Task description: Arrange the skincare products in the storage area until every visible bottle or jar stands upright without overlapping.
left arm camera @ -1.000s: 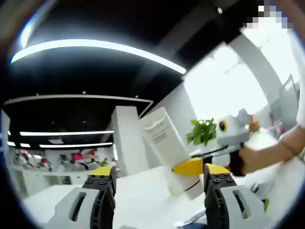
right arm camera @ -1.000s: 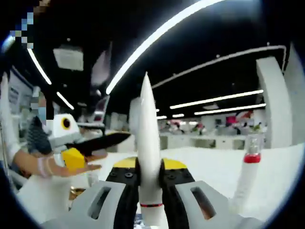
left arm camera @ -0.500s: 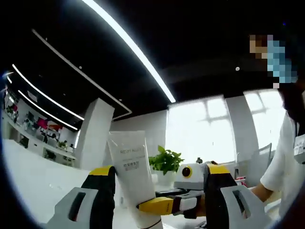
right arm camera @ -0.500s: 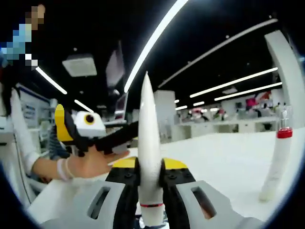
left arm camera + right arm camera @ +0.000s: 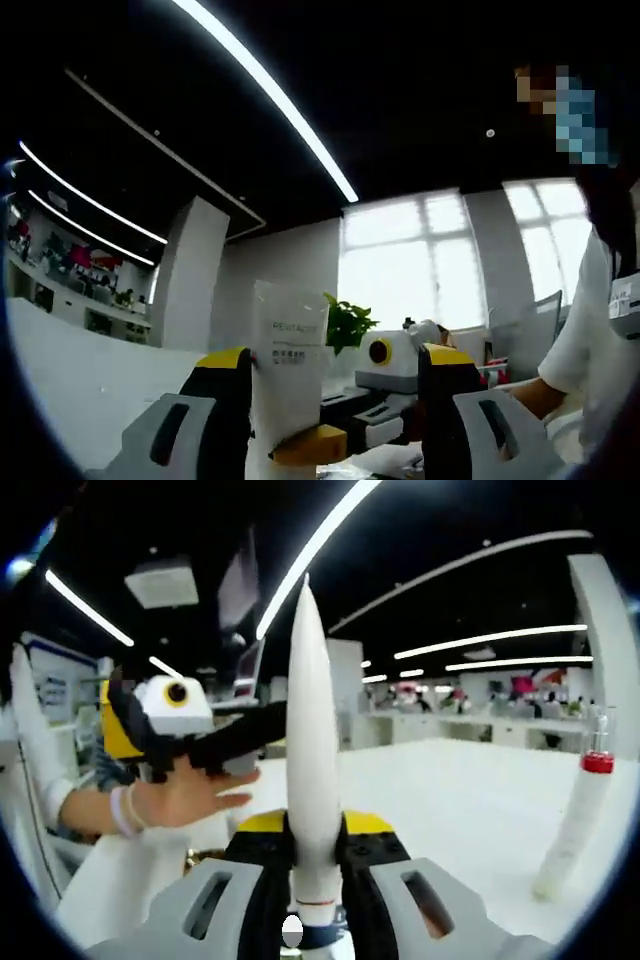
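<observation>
Upright between the jaws of the right gripper [image 5: 311, 852], a white, flattened plastic squeeze tube [image 5: 308, 760] was held, seen edge-on in the right gripper view, its crimped end pointing up and its capped end down between the yellow-padded jaws, which were closed tight against its sides. To the far right in that view, a slim white bottle with a red collar and clear cap [image 5: 574, 825] was seen standing on the white tabletop [image 5: 450, 800], leaning slightly and well apart from the tube. At the left, the left gripper [image 5: 165, 725] was seen held in a person's hand [image 5: 185, 795], with a beaded band at the wrist.

In the left gripper view, the same tube [image 5: 288, 370] was shown broadside, grey print on its face, standing just beside the left jaw of the left gripper [image 5: 330, 400], whose jaws were spread wide and closed on nothing. The tube was gripped low down by the right gripper [image 5: 330, 440], reaching in from the right. A leafy green potted plant [image 5: 345, 320] was seen behind, before bright windows [image 5: 420, 260].
</observation>
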Demonstrator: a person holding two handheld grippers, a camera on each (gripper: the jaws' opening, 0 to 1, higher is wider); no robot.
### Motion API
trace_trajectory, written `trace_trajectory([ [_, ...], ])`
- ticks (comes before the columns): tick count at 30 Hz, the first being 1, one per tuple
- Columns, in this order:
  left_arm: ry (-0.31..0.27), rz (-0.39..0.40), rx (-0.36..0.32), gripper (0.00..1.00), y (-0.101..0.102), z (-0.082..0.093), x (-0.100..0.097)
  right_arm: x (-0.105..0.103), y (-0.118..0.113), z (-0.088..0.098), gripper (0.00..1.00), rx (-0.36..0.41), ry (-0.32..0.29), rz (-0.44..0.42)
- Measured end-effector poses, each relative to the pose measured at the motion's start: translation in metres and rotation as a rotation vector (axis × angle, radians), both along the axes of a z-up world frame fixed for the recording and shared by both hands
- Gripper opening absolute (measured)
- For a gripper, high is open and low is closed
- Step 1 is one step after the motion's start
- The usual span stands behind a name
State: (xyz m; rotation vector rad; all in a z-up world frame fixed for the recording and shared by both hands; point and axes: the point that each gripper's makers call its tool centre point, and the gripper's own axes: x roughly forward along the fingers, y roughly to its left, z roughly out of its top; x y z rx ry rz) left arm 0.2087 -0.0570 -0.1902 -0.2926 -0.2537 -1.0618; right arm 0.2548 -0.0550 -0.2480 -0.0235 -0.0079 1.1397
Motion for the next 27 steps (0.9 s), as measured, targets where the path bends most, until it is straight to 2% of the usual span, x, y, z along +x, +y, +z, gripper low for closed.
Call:
trace_trajectory([
  [2,0.000,0.062,0.054,0.65,0.006,-0.008,0.009,0.008,-0.012,0.005,0.15,0.014,-0.004,-0.039],
  [3,0.010,0.074,0.075,0.60,0.007,-0.011,0.011,0.013,-0.019,0.007,0.15,0.010,-0.011,-0.063],
  [5,0.059,0.106,0.156,0.51,0.006,-0.027,0.019,0.026,-0.039,0.012,0.15,0.014,-0.025,-0.135],
  [8,0.101,0.141,0.186,0.48,0.006,-0.037,0.027,0.036,-0.058,0.013,0.15,0.010,-0.028,-0.201],
  [9,0.137,0.144,0.260,0.48,0.002,-0.053,0.030,0.048,-0.077,0.010,0.15,-0.018,-0.021,-0.278],
  [11,0.196,0.157,0.328,0.47,-0.003,-0.071,0.034,0.061,-0.101,0.002,0.16,-0.054,-0.006,-0.355],
  [12,0.205,0.145,0.342,0.47,-0.006,-0.075,0.033,0.065,-0.107,-0.002,0.16,-0.056,0.014,-0.379],
  [14,0.256,0.121,0.366,0.47,-0.010,-0.085,0.033,0.071,-0.120,-0.011,0.16,-0.063,0.066,-0.421],
  [15,0.258,0.111,0.372,0.47,-0.012,-0.087,0.033,0.077,-0.129,-0.015,0.16,-0.080,0.067,-0.453],
  [17,0.271,0.104,0.376,0.47,-0.013,-0.089,0.032,0.082,-0.138,-0.019,0.16,-0.075,0.075,-0.479],
  [19,0.303,0.089,0.386,0.47,-0.014,-0.094,0.031,0.083,-0.142,-0.020,0.16,-0.065,0.076,-0.474],
  [23,0.323,0.079,0.394,0.47,-0.015,-0.098,0.030,0.083,-0.144,-0.022,0.16,-0.035,0.076,-0.465],
  [25,0.338,0.079,0.434,0.47,-0.017,-0.106,0.029,0.087,-0.144,-0.028,0.16,-0.045,0.087,-0.470],
  [27,0.341,0.080,0.443,0.47,-0.017,-0.108,0.029,0.089,-0.145,-0.034,0.16,-0.060,0.099,-0.474],
])
